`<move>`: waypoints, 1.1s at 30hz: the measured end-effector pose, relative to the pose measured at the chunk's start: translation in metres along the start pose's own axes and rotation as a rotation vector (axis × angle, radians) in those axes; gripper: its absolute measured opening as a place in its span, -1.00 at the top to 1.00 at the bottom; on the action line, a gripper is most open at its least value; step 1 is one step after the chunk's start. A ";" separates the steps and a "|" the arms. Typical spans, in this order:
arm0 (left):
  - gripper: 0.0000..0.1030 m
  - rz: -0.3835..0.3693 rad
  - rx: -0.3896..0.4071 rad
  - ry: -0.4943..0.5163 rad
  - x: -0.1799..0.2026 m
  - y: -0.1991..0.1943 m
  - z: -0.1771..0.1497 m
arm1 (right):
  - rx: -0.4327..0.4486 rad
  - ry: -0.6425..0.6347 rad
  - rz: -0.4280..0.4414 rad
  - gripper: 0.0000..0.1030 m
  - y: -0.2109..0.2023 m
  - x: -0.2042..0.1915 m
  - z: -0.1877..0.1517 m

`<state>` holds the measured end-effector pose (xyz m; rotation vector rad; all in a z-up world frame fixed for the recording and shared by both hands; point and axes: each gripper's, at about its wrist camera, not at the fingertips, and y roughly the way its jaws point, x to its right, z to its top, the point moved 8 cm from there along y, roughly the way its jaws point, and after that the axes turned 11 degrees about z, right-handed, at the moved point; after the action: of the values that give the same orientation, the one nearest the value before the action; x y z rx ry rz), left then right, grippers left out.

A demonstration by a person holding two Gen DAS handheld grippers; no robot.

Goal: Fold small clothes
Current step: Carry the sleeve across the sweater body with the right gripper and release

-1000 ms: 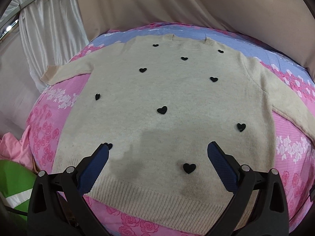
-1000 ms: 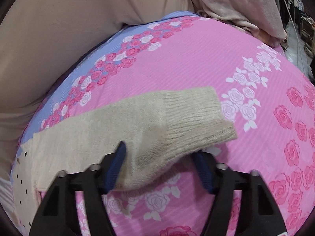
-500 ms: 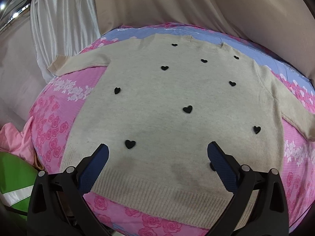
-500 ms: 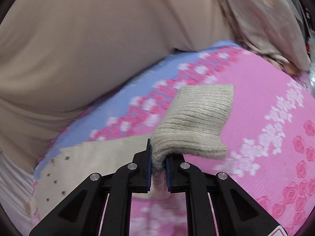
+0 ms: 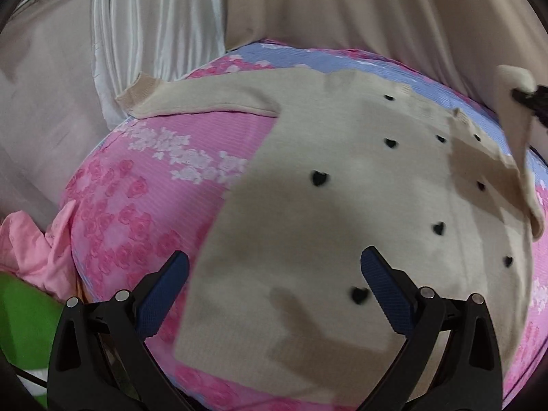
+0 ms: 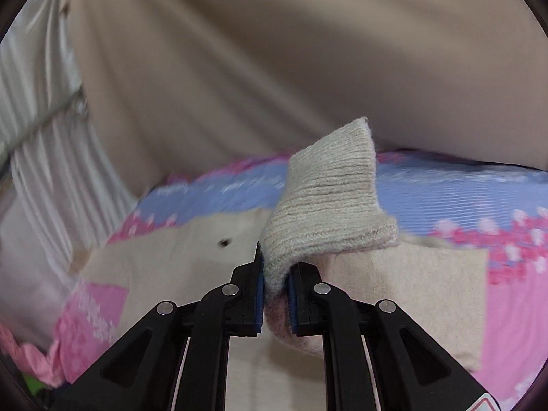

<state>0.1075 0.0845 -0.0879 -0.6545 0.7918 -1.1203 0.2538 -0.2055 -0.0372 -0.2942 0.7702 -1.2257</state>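
A beige curtain (image 6: 308,51) filled the background, with a white pleated drape (image 5: 161,17) to its left. Below them spread the bed (image 5: 144,185), covered in a pink rose-printed sheet with a blue band along its far edge. On the sheet lay the beige sweater (image 5: 342,205), dotted with small black hearts; its body was flat, and one sleeve (image 5: 191,99) stretched out to the left with its cuff at the bed's edge. A crumpled pink garment (image 5: 30,239) and something green (image 5: 20,325) sat off the bed's near left corner. The other sleeve (image 6: 328,198) was lifted off the sheet and folded over toward the sweater's body, its ribbed cuff standing up. The right hand-held gripper (image 6: 275,287) was clenched on that sleeve just below the cuff, the knit bunched between its blue pads. The left hand-held gripper (image 5: 274,291) was released, jaws spread wide, over the sweater's lower left part near the hem, grasping nothing; whether it touched the fabric could not be told.
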 end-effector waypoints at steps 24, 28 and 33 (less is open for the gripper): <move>0.52 -0.301 -0.176 0.003 0.168 0.113 0.108 | -0.108 0.242 -0.441 0.23 -0.109 0.133 -0.156; 0.81 -0.373 -0.084 0.000 0.178 0.092 0.149 | -0.086 0.242 -0.438 0.24 -0.098 0.150 -0.148; 0.81 -0.341 0.006 0.021 0.180 0.083 0.188 | -0.079 0.278 -0.408 0.41 -0.075 0.175 -0.136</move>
<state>0.3463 -0.0485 -0.0865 -0.7932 0.7095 -1.4400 0.1308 -0.3654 -0.1556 -0.3622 1.0333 -1.6458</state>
